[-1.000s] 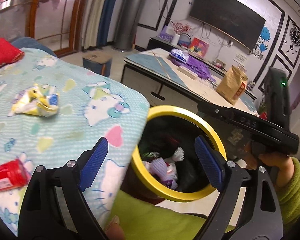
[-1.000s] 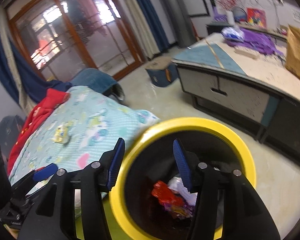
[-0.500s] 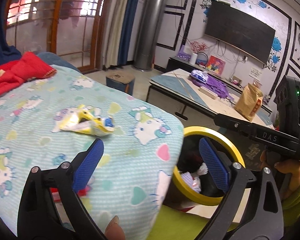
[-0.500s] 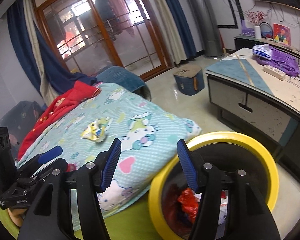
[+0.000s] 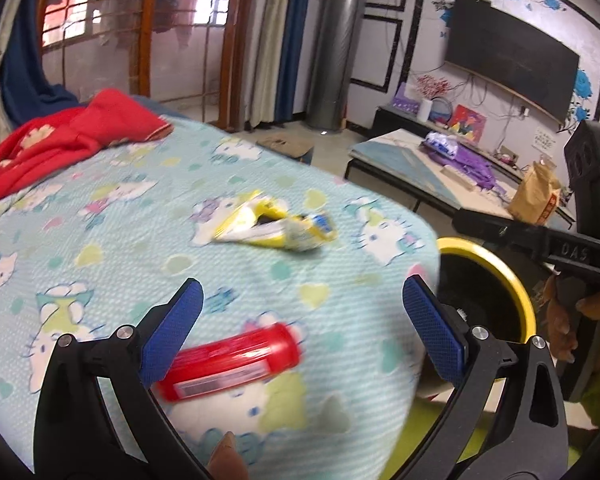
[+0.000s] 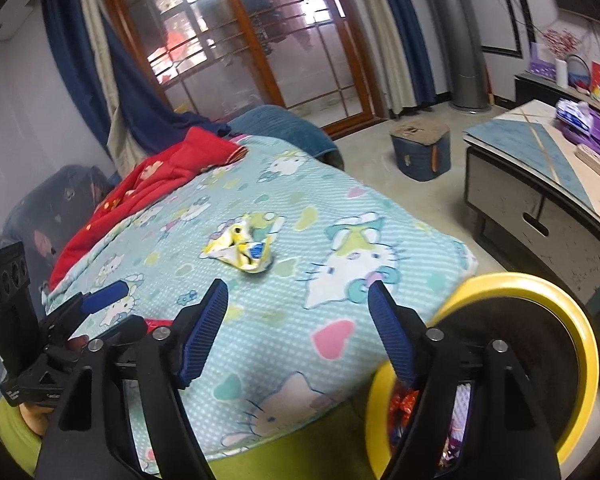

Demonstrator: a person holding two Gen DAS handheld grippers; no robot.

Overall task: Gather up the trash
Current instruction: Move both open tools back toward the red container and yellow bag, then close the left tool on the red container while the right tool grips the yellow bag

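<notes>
A red can lies on its side on the cartoon-cat bedspread, just in front of my left gripper, which stands wide open with nothing held. Farther back lies a crumpled yellow-and-white wrapper. My right gripper hovers over the bedspread short of the wrapper, its jaws opening and empty. The yellow-rimmed bin stands at the bed's right edge with wrappers inside. In the right wrist view the left gripper shows at the left, the can mostly hidden behind it.
A red garment lies at the far end of the bed. A low cabinet with a brown paper bag stands to the right. A blue stool sits on the floor near the glass doors.
Both grippers swung left from over the bin to above the bedspread. The red can came between the left gripper's fingers in view. The right gripper's jaws widened.
</notes>
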